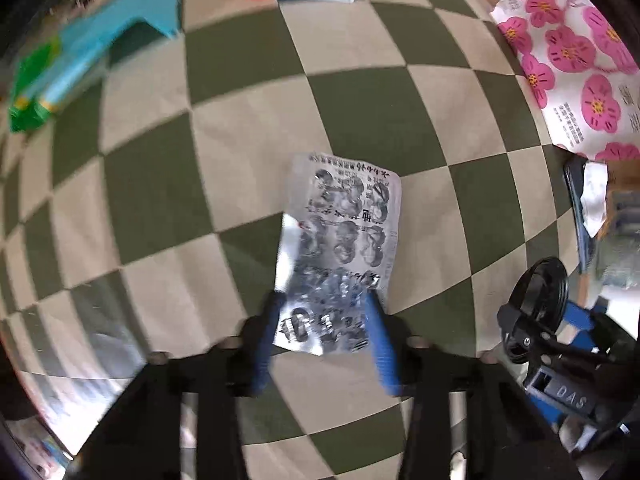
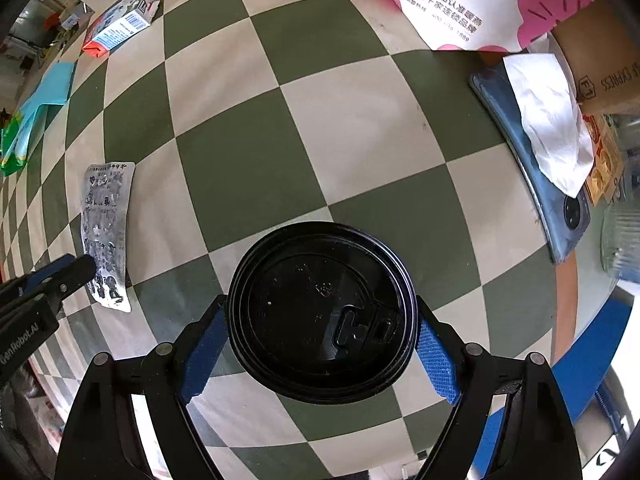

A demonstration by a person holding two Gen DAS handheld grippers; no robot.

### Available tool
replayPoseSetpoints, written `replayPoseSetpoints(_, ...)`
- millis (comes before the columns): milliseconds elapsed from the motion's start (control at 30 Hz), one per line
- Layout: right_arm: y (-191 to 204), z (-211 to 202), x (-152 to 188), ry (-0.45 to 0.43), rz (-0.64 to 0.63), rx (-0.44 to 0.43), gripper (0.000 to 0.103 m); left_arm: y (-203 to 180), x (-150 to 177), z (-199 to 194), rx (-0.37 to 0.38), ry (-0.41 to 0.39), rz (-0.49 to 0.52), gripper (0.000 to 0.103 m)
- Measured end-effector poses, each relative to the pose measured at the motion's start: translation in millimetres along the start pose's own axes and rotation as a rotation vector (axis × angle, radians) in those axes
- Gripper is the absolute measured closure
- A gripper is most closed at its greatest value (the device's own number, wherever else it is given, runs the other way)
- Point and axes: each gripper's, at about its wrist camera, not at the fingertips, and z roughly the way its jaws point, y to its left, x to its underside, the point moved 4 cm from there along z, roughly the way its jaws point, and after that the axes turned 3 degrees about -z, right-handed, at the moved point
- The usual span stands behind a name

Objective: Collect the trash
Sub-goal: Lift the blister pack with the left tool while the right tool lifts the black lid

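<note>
Holding 2 pieces of trash at once: our left tongs point(image 1: 322, 304) sit about half closed, pads pinching the near end of the empty foil blister pack point(image 1: 340, 236), which hangs over the checkered worktop point(image 1: 248, 128). Right tongs point(image 2: 320, 340) stand wide, pads clamped on the rim of the black cup lid point(image 2: 322, 312), also off the surface.

We judge the pick step done for both; next move calls for carrying them to a bin, but we see none in either view.

Farther out, still to collect: crumpled white tissue point(image 2: 548, 120) on a blue phone point(image 2: 528, 160), milk carton point(image 2: 120, 24), green-blue wrapper point(image 1: 80, 64). Pink flowered paper bag point(image 1: 572, 60) at the far edge; contents hidden.
</note>
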Motion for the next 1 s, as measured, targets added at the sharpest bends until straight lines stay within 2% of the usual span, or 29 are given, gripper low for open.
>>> replayPoseSetpoints(33, 0.6, 0.2, 0.1, 0.002, 0.014, -0.005, 0.016, -2.2, -1.9, 3.2, -0.005, -0.002, 0.005, 0.045)
replayPoseSetpoints(100, -2.9, 2.7, 2.1, 0.000, 0.028, -0.007, 0.016, -13.9, -3.8, 5.5, -0.032, -0.009, 0.033, 0.042)
replayPoseSetpoints(233, -14.0, -5.6, -8.3, -0.011, 0.041, 0.001, 0.016, -33.2, -13.7, 8.3, -0.160, -0.012, 0.103, 0.041)
replayPoseSetpoints(333, -14.0, -8.7, -10.3, -0.011, 0.042, 0.001, 0.016, -48.3, -9.6, 9.4, -0.197, -0.044, 0.152, 0.043)
replayPoseSetpoints(400, -11.8, -10.0, -12.2, -0.012, 0.041, -0.003, 0.016, -51.8, -3.0, 9.9, -0.192, -0.047, 0.161, 0.043)
replayPoseSetpoints(467, -9.0, -12.5, -12.6, -0.016, 0.039, -0.007, 0.016, -39.0, -8.1, 3.8, -0.189, -0.045, 0.155, 0.043)
replayPoseSetpoints(533, -6.1, -15.3, -13.5, -0.018, 0.035, -0.012, 0.016, -46.3, -2.0, 3.8, -0.187, -0.055, 0.151, 0.043)
replayPoseSetpoints(667, -1.7, -23.7, -9.8, -0.027, 0.022, -0.021, 0.016, -25.6, -3.6, -17.9, -0.158, -0.100, 0.124, 0.043)
replayPoseSetpoints(833, -0.8, -34.2, 0.7, -0.068, -0.012, -0.031, 0.016, -12.4, 23.8, -54.8, -0.144, -0.199, 0.094, 0.043)
replayPoseSetpoints(1000, 13.1, -59.9, 28.6, -0.130, -0.061, -0.046, 0.016, 22.5, 65.6, -87.1, -0.122, -0.284, 0.038, 0.043)
